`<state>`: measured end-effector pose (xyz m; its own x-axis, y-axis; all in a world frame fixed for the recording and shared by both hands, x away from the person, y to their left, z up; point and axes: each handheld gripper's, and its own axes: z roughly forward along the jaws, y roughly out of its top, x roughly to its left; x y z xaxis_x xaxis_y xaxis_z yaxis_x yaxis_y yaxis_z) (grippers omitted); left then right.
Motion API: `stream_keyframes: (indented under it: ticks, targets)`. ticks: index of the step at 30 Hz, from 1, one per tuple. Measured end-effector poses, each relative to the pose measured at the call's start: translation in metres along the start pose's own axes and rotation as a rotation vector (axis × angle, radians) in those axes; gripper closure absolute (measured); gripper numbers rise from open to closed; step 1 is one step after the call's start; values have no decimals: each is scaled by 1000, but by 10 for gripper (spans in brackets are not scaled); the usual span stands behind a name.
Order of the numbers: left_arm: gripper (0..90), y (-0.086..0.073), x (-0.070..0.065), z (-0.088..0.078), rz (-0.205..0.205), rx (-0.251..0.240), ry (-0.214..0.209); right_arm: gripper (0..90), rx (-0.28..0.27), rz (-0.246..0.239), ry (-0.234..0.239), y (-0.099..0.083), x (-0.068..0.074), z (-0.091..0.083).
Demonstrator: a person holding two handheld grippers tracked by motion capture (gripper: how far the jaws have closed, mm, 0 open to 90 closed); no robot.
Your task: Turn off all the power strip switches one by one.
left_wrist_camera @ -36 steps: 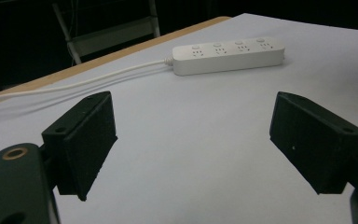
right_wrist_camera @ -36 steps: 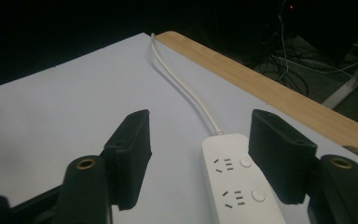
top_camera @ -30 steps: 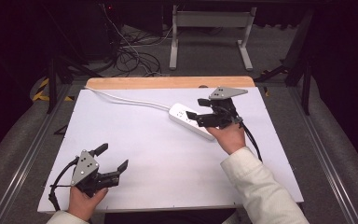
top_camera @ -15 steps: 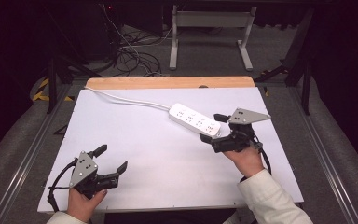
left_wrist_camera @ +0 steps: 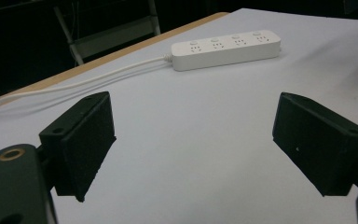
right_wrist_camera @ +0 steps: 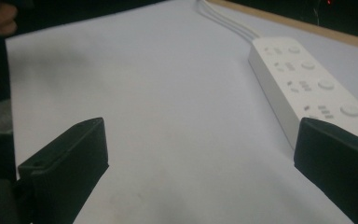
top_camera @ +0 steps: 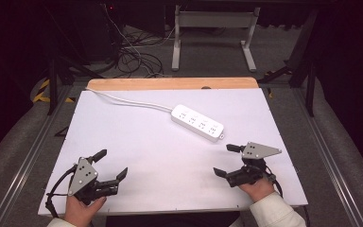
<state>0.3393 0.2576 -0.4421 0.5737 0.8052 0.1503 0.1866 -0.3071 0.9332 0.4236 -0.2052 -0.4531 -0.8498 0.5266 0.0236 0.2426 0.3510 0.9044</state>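
A white power strip (top_camera: pixel 198 122) with several sockets lies flat on the white table top (top_camera: pixel 160 151), right of the middle; its white cord (top_camera: pixel 123 100) runs to the far left corner. In the left gripper view the power strip (left_wrist_camera: pixel 226 48) lies far ahead. My right gripper (top_camera: pixel 227 161) sits near the front right edge, a little in front of the strip, its jaws wide apart after just opening, with nothing between them. The right gripper view has the power strip (right_wrist_camera: pixel 307 84) at the upper right. My left gripper (top_camera: pixel 109 165) rests open and empty at the front left.
A wooden strip (top_camera: pixel 170 83) borders the table's far edge. Behind the table are a metal stand (top_camera: pixel 212 35) and loose cables (top_camera: pixel 132 56) on the floor. Grey rails (top_camera: pixel 38 142) run along both sides of the table.
My right gripper has let go of the power strip, opened, and drawn back and down toward the front right edge. The strip stays on the table. The left gripper has not moved.
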Motion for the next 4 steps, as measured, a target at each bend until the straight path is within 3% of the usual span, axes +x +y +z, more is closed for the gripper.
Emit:
stream_keyframes:
  ticks: [2,4]
  targets:
    - [135,0,0,-1,7,4,-4,11,12,22,-20,-5,0,-1]
    - [134,0,0,-1,-13,14,-19,3,24,40,-45,-7,-1,-2]
